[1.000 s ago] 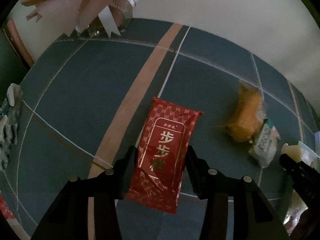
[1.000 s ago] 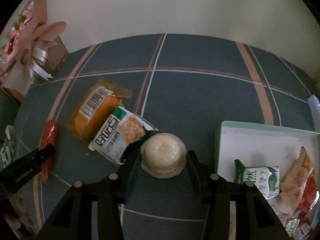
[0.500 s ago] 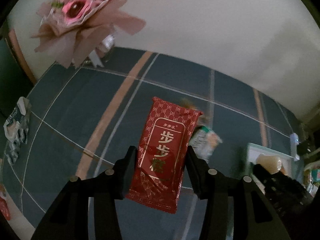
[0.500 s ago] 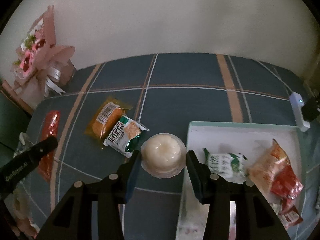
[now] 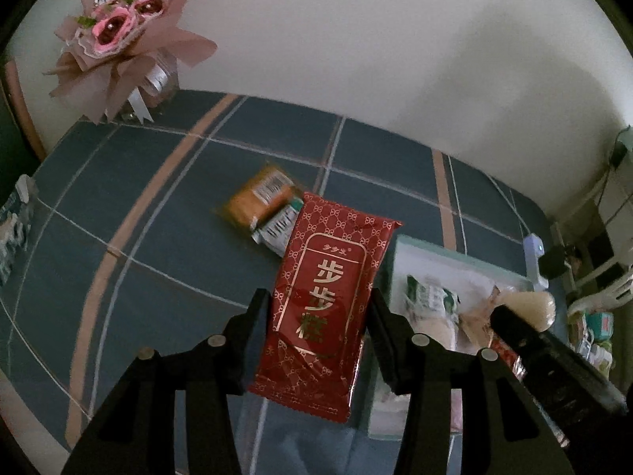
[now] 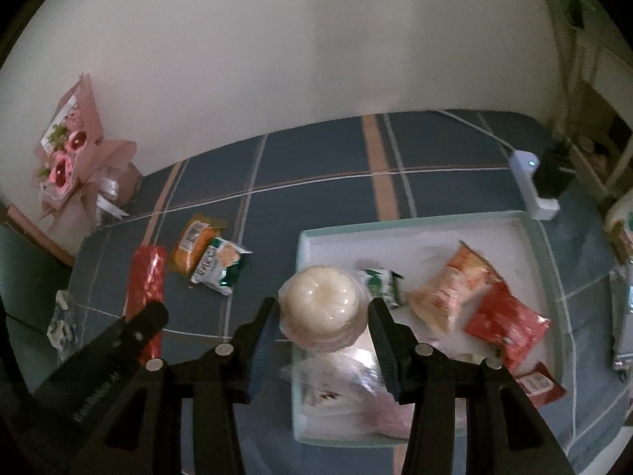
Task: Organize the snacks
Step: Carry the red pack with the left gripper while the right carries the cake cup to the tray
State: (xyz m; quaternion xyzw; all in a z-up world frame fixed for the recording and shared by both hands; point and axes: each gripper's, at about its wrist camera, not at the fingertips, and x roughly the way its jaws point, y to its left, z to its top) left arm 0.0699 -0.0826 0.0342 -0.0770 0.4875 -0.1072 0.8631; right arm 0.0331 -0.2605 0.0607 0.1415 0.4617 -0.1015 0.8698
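Both grippers have risen toward tray (image 6: 534, 233): left gripper (image 5: 319, 308) pinches red snack packet (image 5: 328, 297), right gripper (image 6: 322, 316) clamps jelly cup (image 6: 322, 304).

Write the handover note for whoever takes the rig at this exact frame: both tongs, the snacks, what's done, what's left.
Left tongs: shut on the red packet, held in the air.
Right tongs: shut on the clear jelly cup, at the tray edge.
Done: several snack packets already lie in the tray.
Left: set down both held snacks, then fetch the orange packet and green-white packet from the blue tablecloth.
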